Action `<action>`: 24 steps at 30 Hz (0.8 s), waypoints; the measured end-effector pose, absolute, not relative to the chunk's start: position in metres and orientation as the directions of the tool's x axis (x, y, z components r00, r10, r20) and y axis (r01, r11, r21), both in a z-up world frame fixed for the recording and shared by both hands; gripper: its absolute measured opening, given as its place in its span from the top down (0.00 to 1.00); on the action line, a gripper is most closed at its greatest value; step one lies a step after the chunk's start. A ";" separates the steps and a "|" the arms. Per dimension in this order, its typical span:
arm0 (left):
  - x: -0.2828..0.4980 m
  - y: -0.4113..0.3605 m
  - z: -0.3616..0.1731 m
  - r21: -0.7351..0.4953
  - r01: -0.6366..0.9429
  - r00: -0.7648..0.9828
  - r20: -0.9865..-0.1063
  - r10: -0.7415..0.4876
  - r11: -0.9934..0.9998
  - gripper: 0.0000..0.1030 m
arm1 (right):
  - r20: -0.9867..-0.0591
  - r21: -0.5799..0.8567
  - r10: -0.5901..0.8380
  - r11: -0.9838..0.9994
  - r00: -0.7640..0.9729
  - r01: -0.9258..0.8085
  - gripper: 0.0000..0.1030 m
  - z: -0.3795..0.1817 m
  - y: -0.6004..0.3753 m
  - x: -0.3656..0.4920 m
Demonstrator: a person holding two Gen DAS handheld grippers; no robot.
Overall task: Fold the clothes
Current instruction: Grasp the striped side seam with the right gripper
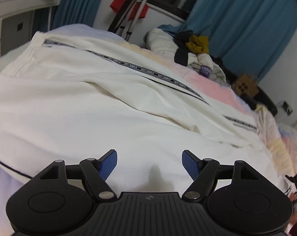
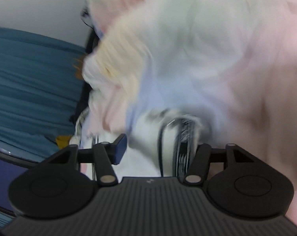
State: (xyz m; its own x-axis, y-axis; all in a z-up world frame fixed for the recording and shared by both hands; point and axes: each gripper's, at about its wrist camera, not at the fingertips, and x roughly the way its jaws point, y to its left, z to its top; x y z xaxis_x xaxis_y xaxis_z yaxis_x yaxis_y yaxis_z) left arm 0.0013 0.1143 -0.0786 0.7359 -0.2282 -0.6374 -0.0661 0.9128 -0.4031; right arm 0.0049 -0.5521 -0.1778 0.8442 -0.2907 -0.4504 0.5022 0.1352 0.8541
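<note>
Now left claw [image 1: 149, 162] tilted down, jaws apart, over white garment [image 1: 73, 102]

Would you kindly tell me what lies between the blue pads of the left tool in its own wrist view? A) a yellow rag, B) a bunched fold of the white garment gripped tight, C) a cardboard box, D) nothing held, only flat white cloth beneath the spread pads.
D: the left tool has its blue pads spread wide apart, with only the flat white striped garment lying under the gap.
</note>
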 end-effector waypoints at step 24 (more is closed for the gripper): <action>0.014 0.120 -0.089 -0.430 -0.197 0.725 -0.669 -0.165 0.881 0.27 | -0.560 0.794 -0.236 0.119 0.794 0.596 0.45 -0.172 -0.544 -0.020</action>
State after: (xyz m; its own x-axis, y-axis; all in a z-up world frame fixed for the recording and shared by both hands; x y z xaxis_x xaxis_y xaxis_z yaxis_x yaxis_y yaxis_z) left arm 0.0141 0.1204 -0.0894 0.7248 -0.1647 -0.6690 -0.1970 0.8809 -0.4303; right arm -0.0198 -0.5444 -0.1715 0.7940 -0.2362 -0.5602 0.5959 0.1195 0.7941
